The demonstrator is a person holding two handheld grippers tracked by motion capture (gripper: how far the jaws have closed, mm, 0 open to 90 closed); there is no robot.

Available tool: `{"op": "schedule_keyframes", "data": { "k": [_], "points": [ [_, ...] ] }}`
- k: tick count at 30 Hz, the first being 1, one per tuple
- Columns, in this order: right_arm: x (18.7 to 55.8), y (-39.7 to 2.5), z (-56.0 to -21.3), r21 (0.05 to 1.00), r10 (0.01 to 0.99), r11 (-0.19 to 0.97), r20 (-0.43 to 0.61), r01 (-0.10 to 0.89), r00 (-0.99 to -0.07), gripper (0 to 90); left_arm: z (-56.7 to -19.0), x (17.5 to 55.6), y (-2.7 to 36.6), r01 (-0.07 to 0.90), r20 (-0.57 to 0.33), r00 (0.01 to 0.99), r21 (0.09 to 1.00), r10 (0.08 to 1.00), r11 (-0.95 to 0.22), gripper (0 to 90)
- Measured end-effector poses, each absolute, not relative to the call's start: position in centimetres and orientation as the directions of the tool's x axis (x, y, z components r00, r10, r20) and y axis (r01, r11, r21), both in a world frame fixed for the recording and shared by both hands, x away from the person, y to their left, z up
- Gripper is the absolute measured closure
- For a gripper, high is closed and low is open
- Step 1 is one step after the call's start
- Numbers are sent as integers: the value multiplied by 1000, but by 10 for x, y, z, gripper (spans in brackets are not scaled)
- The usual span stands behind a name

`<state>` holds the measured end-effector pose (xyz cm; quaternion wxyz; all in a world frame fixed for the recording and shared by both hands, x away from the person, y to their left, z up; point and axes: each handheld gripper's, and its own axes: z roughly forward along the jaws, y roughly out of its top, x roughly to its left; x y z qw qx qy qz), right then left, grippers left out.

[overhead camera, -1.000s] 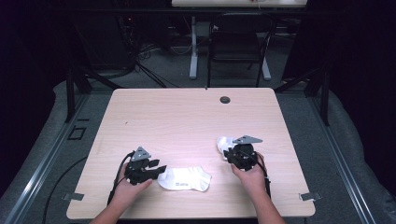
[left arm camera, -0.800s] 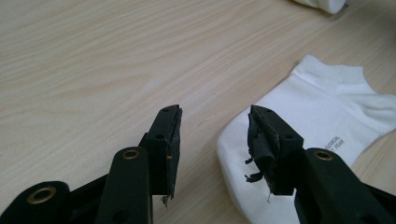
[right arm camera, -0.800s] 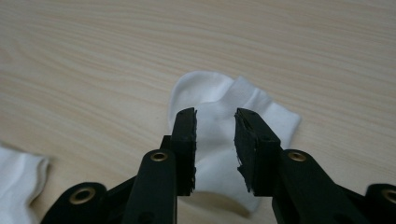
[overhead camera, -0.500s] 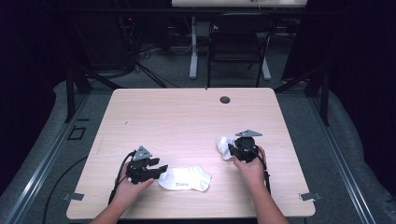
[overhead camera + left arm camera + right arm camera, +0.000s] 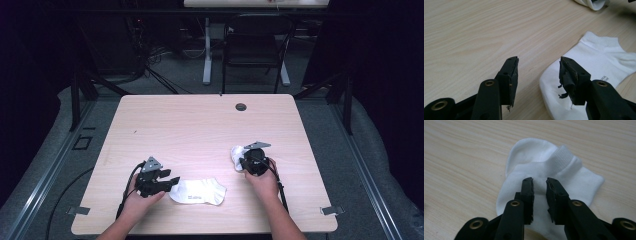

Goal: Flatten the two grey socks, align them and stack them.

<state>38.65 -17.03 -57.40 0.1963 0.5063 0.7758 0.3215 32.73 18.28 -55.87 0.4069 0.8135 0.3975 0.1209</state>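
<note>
The left tool sits low at about seven o'clock on the worktop, held in the person's left hand, its jaws spread wide with nothing between them. In the left gripper view the left tool has one jaw over bare wood and the other over the near edge of the flat sock; whether that jaw touches the cloth cannot be told. That flat sock lies spread out just at three o'clock of the left tool, a white ankle sock with small grey print on its side, toward the near edge of the worktop. The right tool is at about four o'clock on the worktop, gripped by the person's right hand, a cable trailing back along the forearm. In the right gripper view the right tool has its jaws drawn to a narrow gap, standing over the middle of the folded sock without pinching any cloth that can be seen. The folded sock is bunched and doubled over, its ribbed cuff lying across the body, partly under the right tool at its ten o'clock side. The two socks lie apart, with bare wood between them. A small dark cable hole lies at about one o'clock near the far edge, and a chair stands on the floor beyond.
</note>
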Motion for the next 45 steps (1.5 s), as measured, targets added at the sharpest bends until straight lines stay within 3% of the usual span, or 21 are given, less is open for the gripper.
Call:
{"op": "schedule_keyframes", "data": {
  "k": [5,17,28,38,45],
  "points": [
    [387,-162,-576,705,893,282,55,651,-447,822,-559,328,182,550,-128,654,758,746,-352,497],
    [385,-115,-576,702,831,347,78,621,-552,845,-559,328,182,549,-127,654,758,746,-352,498],
    [378,-96,-574,692,776,412,75,593,-627,847,-560,328,182,549,-126,655,757,745,-355,498],
    [375,-95,-551,733,796,334,118,592,-594,731,-560,329,182,551,-129,652,758,747,-350,498],
    [373,-75,-558,721,797,364,85,589,-597,655,-560,329,182,550,-126,653,757,747,-353,498]
  ]
}}
